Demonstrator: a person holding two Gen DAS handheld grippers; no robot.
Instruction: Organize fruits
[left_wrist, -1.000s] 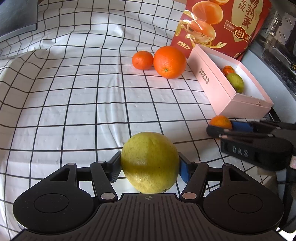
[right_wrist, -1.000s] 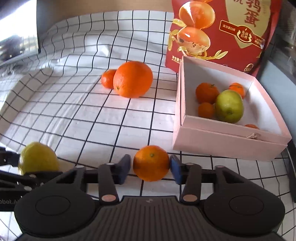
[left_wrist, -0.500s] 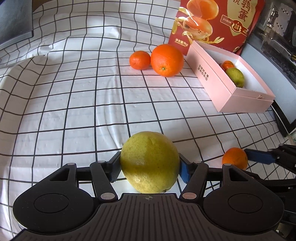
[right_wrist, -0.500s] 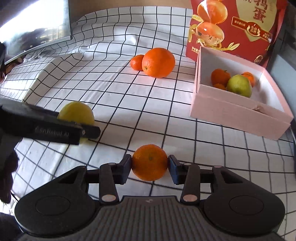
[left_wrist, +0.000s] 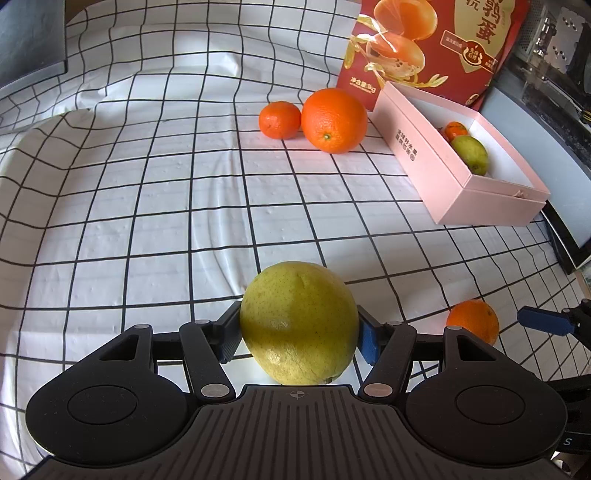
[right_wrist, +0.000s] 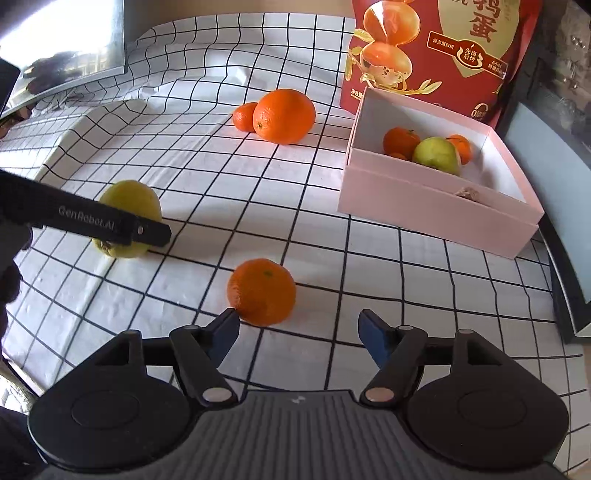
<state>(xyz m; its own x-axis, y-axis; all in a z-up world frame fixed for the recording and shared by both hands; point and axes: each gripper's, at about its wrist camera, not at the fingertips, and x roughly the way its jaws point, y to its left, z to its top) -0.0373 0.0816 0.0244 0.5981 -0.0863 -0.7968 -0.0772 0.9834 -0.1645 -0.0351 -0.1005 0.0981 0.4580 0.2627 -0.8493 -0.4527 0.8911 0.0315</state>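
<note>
Two grippers work over a checked cloth. Nearest, the left gripper is clamped on a yellow-green pear, pads pressed against both its sides. The right gripper stands spread wide, holding nothing; a mandarin sits on the cloth just beyond its left fingertip. Farther off, an orange and a small mandarin touch. Right of them, a pink box holds a green pear and mandarins, before a red bag.
</note>
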